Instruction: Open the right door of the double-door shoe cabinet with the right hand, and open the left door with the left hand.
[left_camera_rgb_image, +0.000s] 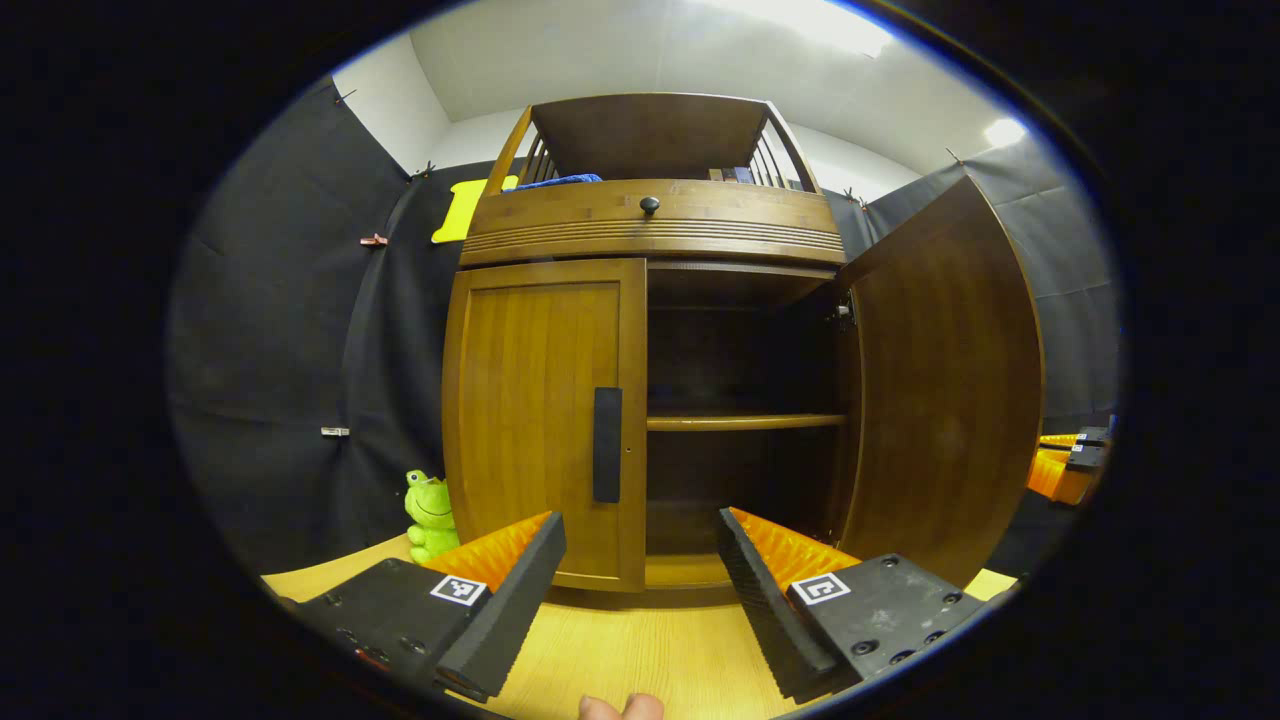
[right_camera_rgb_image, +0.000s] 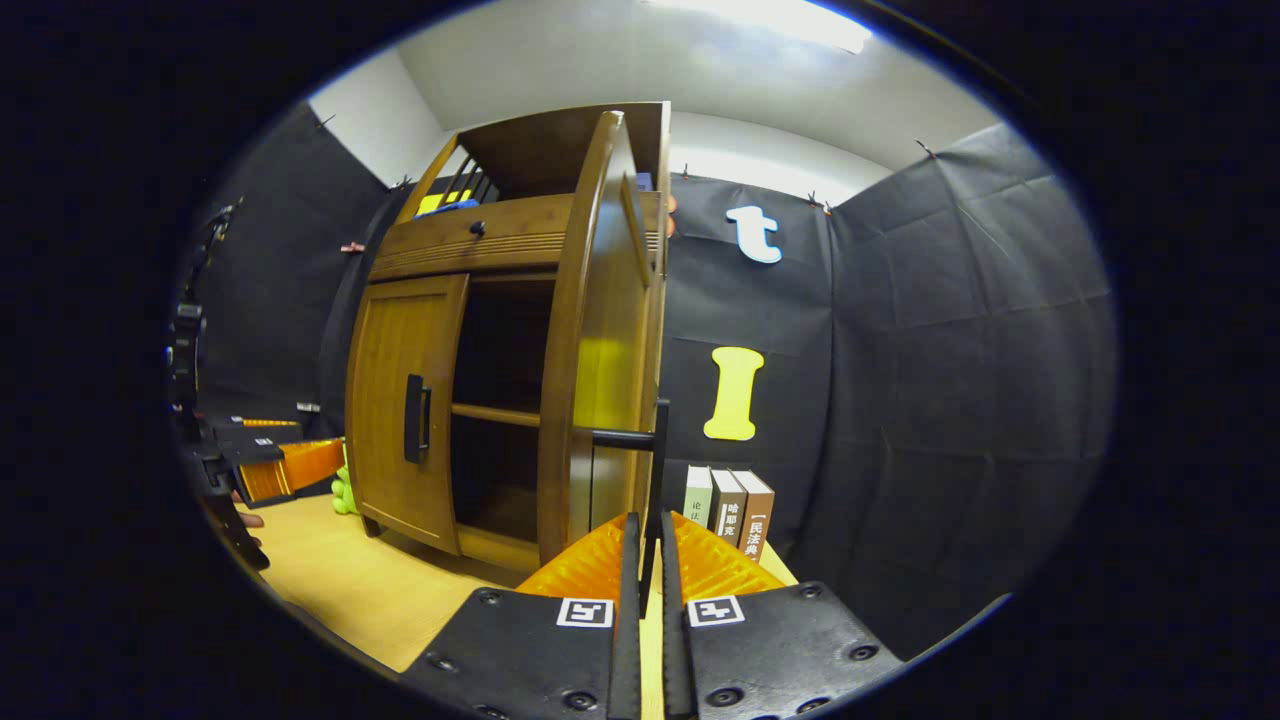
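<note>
The wooden shoe cabinet (left_camera_rgb_image: 650, 225) stands on a light wood floor. Its left door (left_camera_rgb_image: 535, 400) is closed, with a black vertical handle (left_camera_rgb_image: 607, 444) near its inner edge. My left gripper (left_camera_rgb_image: 638, 530) is open, a short way in front of that handle and touching nothing. The right door (left_camera_rgb_image: 945, 380) is swung wide open, baring dark shelves (left_camera_rgb_image: 745, 422). In the right gripper view I see that door (right_camera_rgb_image: 600, 380) edge-on. My right gripper (right_camera_rgb_image: 648, 545) is shut on its black handle (right_camera_rgb_image: 657, 450). The left gripper (right_camera_rgb_image: 270, 460) shows at the far left there.
A green frog toy (left_camera_rgb_image: 430, 515) sits on the floor left of the cabinet. Three books (right_camera_rgb_image: 730, 505) stand against the black cloth wall behind the open door. A drawer with a dark knob (left_camera_rgb_image: 649, 205) tops the doors. Bare floor (left_camera_rgb_image: 640, 650) lies before the cabinet.
</note>
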